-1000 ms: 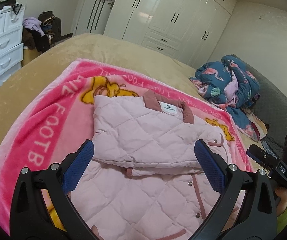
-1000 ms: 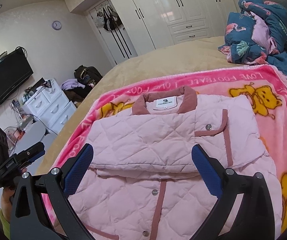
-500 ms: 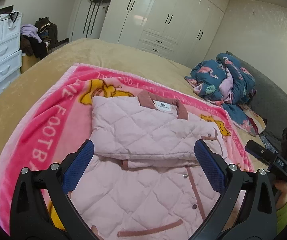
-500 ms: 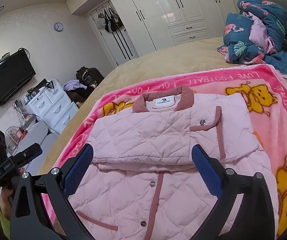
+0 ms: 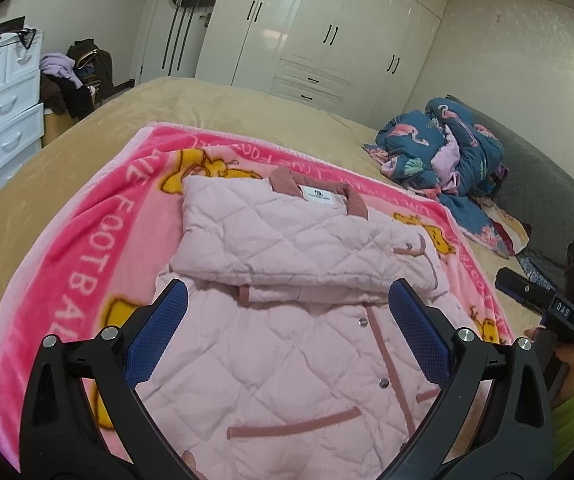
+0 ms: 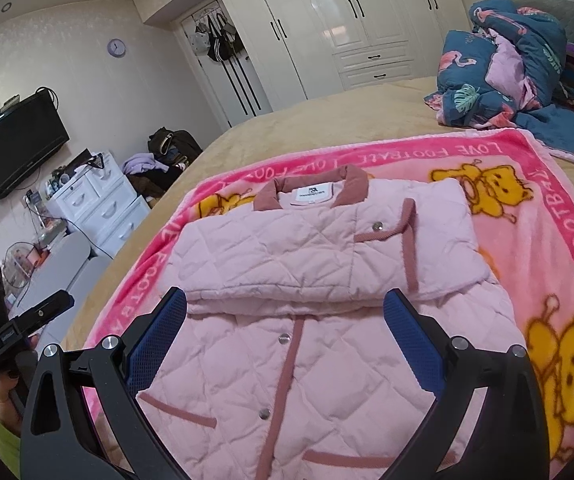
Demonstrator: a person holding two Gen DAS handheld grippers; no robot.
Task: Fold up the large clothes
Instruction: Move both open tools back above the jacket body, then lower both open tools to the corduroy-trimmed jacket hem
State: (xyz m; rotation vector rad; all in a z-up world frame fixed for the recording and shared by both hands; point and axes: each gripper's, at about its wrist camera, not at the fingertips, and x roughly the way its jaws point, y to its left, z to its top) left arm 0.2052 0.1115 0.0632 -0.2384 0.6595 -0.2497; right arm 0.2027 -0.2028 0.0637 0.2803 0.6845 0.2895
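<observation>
My left claw [image 5: 287,328] and right claw [image 6: 285,326] both hang spread and empty above the lower half of the pink quilted jacket [image 6: 327,280]. The jacket lies on the pink cartoon blanket [image 6: 559,216], collar [image 6: 311,190] at twelve o'clock, sleeves folded across the chest. Sleeve step judged complete. Next: pinch the hem corners at six o'clock and carry them to the collar.

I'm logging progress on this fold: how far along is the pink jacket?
Done: both sleeves lie folded across the chest of the pink jacket, below the collar. In hand: nothing; the left gripper and right gripper are open above it. Left: the lower half looks unfolded.
</observation>
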